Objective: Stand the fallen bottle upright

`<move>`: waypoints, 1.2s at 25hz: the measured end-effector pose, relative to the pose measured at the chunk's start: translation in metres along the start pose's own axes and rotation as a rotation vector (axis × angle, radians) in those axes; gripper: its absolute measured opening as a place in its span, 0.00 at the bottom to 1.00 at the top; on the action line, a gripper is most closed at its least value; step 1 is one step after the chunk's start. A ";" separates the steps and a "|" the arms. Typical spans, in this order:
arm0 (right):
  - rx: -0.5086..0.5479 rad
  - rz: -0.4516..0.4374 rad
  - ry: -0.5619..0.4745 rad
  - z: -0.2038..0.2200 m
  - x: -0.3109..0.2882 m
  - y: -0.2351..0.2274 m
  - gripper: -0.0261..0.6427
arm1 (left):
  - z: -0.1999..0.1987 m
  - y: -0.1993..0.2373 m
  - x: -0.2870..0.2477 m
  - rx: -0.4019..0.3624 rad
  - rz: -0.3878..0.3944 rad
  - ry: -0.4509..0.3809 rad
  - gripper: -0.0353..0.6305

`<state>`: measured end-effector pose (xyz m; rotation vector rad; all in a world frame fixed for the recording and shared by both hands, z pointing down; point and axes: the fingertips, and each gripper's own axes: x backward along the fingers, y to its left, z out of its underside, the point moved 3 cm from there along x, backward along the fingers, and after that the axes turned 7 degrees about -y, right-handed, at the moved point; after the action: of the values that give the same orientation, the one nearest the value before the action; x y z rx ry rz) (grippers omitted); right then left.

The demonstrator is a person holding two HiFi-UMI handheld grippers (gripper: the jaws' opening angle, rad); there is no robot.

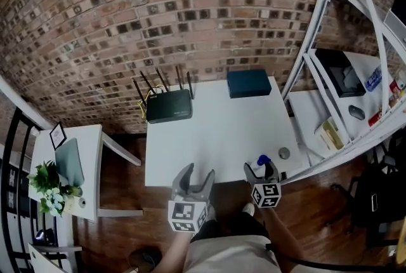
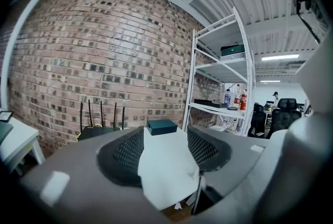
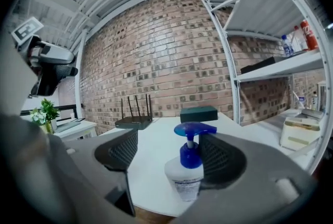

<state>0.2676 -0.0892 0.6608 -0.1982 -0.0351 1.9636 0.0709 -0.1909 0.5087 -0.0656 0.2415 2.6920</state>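
A white pump bottle [image 3: 187,176] with a blue pump head stands upright near the front right edge of the white table [image 1: 216,129]. From the head view its blue top [image 1: 263,160] shows between the fingers of my right gripper [image 1: 261,170]. In the right gripper view that gripper [image 3: 169,154] is open around it: the bottle stands close against the right pad, with a clear gap to the left pad. My left gripper [image 1: 197,174] hovers at the table's front edge, to the left of the bottle. Its jaws [image 2: 164,147] stand apart with nothing between them.
A black router [image 1: 169,105] with antennas and a dark box [image 1: 248,82] sit at the table's far edge by the brick wall. A small round grey object [image 1: 284,153] lies right of the bottle. A white shelf rack [image 1: 330,75] stands right; a side table with a plant [image 1: 47,186] left.
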 end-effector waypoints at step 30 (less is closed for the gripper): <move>0.175 -0.135 -0.147 -0.127 0.341 0.029 0.78 | -0.002 -0.216 0.216 -0.086 -0.194 -0.137 0.50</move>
<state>0.1317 0.2038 0.4899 0.0615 0.0266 1.8317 -0.0318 0.0913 0.4539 0.0665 0.0732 2.5001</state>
